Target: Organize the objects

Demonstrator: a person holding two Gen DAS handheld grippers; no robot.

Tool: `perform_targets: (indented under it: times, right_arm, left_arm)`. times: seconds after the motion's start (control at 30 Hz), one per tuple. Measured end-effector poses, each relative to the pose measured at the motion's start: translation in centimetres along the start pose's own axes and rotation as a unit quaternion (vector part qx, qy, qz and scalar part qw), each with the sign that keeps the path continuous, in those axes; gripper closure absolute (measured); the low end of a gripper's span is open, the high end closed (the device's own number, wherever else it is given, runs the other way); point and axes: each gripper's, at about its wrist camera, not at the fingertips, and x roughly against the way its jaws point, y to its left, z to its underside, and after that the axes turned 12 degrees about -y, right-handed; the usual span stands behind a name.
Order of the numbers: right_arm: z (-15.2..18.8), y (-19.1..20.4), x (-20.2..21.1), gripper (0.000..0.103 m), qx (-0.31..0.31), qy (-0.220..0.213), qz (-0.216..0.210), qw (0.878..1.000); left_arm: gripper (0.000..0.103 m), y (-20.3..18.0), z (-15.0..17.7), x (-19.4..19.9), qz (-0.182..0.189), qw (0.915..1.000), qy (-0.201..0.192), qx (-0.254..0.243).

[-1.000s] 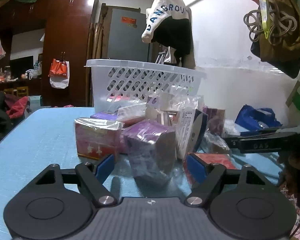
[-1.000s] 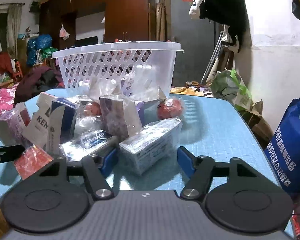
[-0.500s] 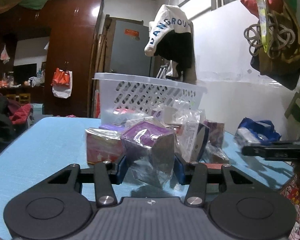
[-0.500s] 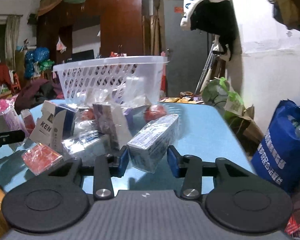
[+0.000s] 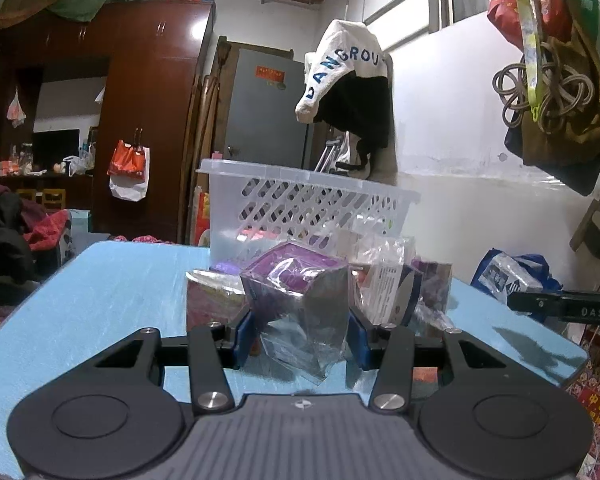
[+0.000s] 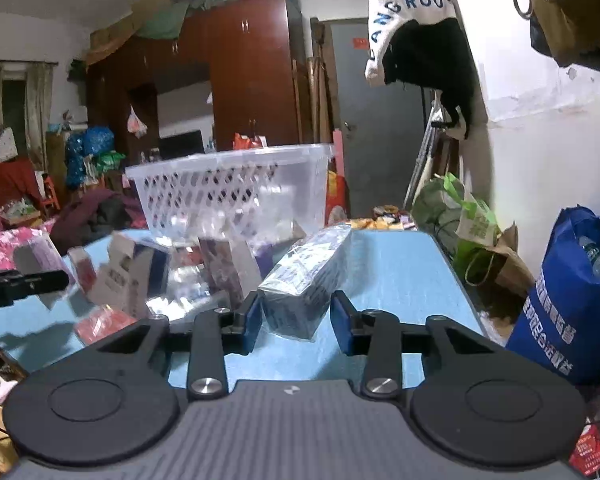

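My left gripper (image 5: 300,332) is shut on a purple box in clear wrap (image 5: 296,280), and both blue pads press its sides. Behind it a pile of wrapped boxes (image 5: 388,284) lies on the blue table (image 5: 112,292) in front of a white slotted basket (image 5: 300,200). In the right wrist view my right gripper (image 6: 296,320) holds a long blue-and-white wrapped box (image 6: 304,272), tilted up off the table; its jaws are still closing on it. The basket (image 6: 228,192) stands beyond it. The other boxes (image 6: 140,276) lie to the left.
A red packet (image 6: 100,324) lies near the table's front left edge. A blue shopping bag (image 6: 572,300) stands right of the table on the floor. A white and black garment (image 5: 348,92) hangs on the wall above the basket. One right-gripper finger (image 5: 564,308) reaches in from the right.
Both grippers went from wide open around their boxes to closed on them. The right gripper has raised its box and tilted it toward the basket. The left one barely moved.
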Motion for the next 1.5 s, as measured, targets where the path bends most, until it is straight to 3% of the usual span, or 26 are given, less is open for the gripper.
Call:
perform_targets:
  times: [0.17, 0.3, 0.53, 0.67, 0.83, 0.87, 0.9, 0.93, 0.97, 1.0, 1.07, 1.1, 1.23, 1.37, 1.43, 1.5]
  right_arm:
    - [-2.0, 0.3, -0.3, 0.062, 0.004, -0.03, -0.015, 0.999]
    - [-4.9, 1.4, -1.7, 0.062, 0.025, -0.059, -0.041, 0.997]
    - [-11.5, 3.4, -8.1, 0.062, 0.043, -0.076, -0.098, 0.991]
    - [-13.2, 4.2, -12.6, 0.062, 0.061, -0.058, -0.103, 0.991]
    - [-12.7, 4.6, -16.4, 0.062, 0.083, -0.031, -0.112, 0.99]
    - [-12.5, 4.5, -16.8, 0.06, 0.084, -0.029, -0.109, 0.99]
    - [-12.2, 4.5, -17.0, 0.054, 0.088, -0.032, -0.106, 0.99]
    - [-11.9, 4.5, -17.1, 0.037, 0.096, -0.027, -0.102, 0.99]
    - [-11.5, 4.5, -17.2, 0.028, 0.102, -0.018, -0.099, 0.99]
    - [-11.0, 4.4, -16.7, 0.021, 0.102, -0.022, -0.096, 0.99]
    - [-10.1, 3.9, -15.4, 0.021, 0.094, -0.021, -0.091, 0.991]
    - [-9.6, 3.6, -14.6, 0.02, 0.085, -0.019, -0.093, 0.992]
    - [-6.1, 1.3, -9.2, 0.003, 0.04, -0.016, -0.097, 0.994]
    - [-2.3, -0.6, -5.5, 0.004, -0.007, 0.002, -0.093, 0.996]
    - [-1.1, -1.1, -4.7, 0.018, -0.029, 0.023, -0.095, 0.995]
    - [-1.0, -1.3, -5.2, 0.022, -0.032, 0.035, -0.102, 0.994]
  left_arm:
    - [0.052, 0.6, -2.3, -0.3, 0.012, 0.9997, -0.014, 0.016]
    - [0.052, 0.9, -6.2, -1.8, 0.025, 0.9989, -0.038, 0.011]
    - [0.052, 1.1, -14.2, -10.0, 0.03, 0.9987, -0.04, 0.007]
    - [0.052, 1.3, -15.5, -14.9, 0.013, 0.9998, -0.012, 0.007]
    - [0.051, 1.7, -14.1, -20.0, -0.003, 0.9995, 0.03, 0.005]
    - [0.05, 1.7, -13.8, -20.6, -0.004, 0.9993, 0.038, 0.001]
    - [0.04, 1.6, -13.3, -21.3, -0.007, 0.9986, 0.053, -0.009]
    - [0.031, 1.4, -12.9, -21.8, -0.011, 0.9976, 0.066, -0.021]
    - [0.023, 1.2, -12.4, -22.1, -0.019, 0.9963, 0.074, -0.039]
    - [0.024, 1.0, -12.2, -21.9, -0.029, 0.9955, 0.073, -0.054]
    - [0.023, 1.1, -11.9, -20.1, -0.033, 0.9956, 0.051, -0.072]
    - [0.023, 1.2, -11.8, -19.1, -0.028, 0.9962, 0.045, -0.069]
    - [0.02, 2.2, -10.1, -13.0, -0.022, 0.9974, 0.035, -0.058]
    - [0.016, 3.8, -5.7, -5.6, -0.059, 0.9978, 0.01, -0.027]
    - [0.016, 4.0, -3.8, -2.8, -0.074, 0.9972, 0.008, -0.008]
    - [0.016, 3.9, -2.7, -2.1, -0.061, 0.9975, 0.029, -0.018]
